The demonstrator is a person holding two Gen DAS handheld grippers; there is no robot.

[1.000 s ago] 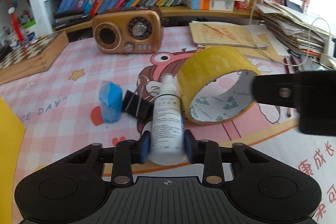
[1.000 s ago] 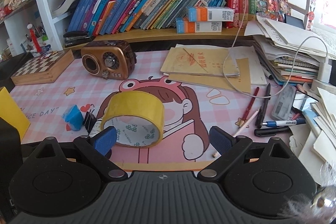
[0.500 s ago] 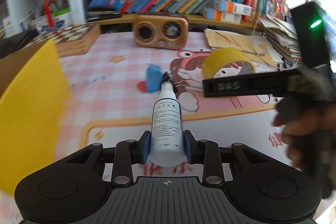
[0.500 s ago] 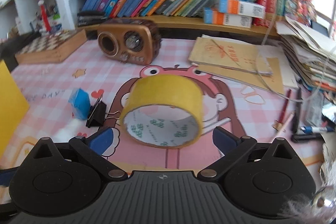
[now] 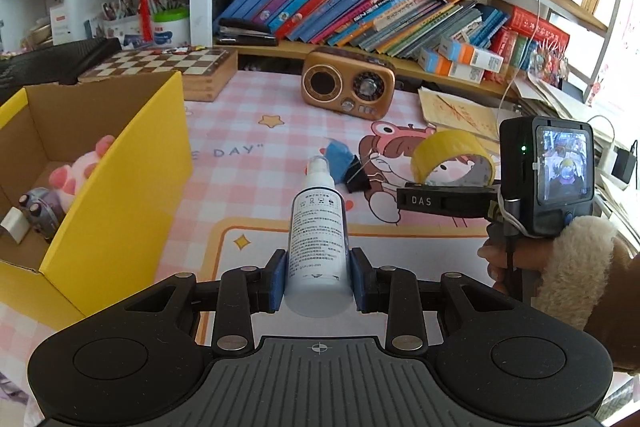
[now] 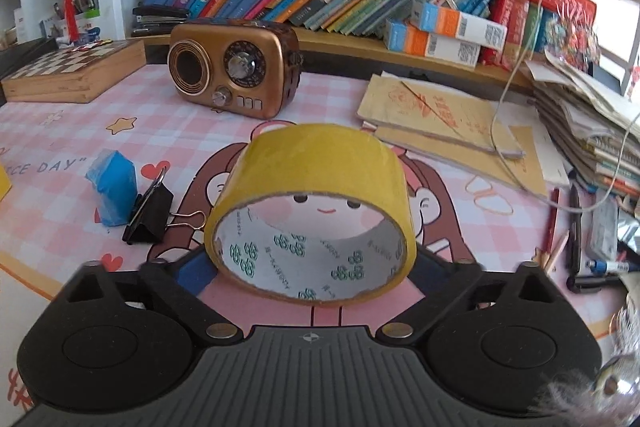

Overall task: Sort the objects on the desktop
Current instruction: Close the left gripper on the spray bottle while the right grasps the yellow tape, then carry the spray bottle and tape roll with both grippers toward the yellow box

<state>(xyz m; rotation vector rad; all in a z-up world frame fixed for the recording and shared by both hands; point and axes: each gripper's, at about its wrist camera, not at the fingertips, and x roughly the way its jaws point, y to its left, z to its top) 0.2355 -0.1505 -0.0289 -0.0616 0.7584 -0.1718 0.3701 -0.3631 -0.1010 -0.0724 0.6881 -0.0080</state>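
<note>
Currently we pinch spray bottle (image 5: 318,227) beside yellow box (image 5: 120,195); right gripper (image 6: 312,267) jaws closing around tape roll (image 6: 316,179); off-centre squeeze may roll it away.

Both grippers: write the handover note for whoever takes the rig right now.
Left gripper: shut on the spray bottle, held off the desk beside the yellow box.
Right gripper: jaws closing around the tape roll, which stands on the mat; no grip visible yet.
Done: a plush toy and a small grey item are in the box.
Left: box the bottle and tape, then the blue packet and binder clip.
</note>
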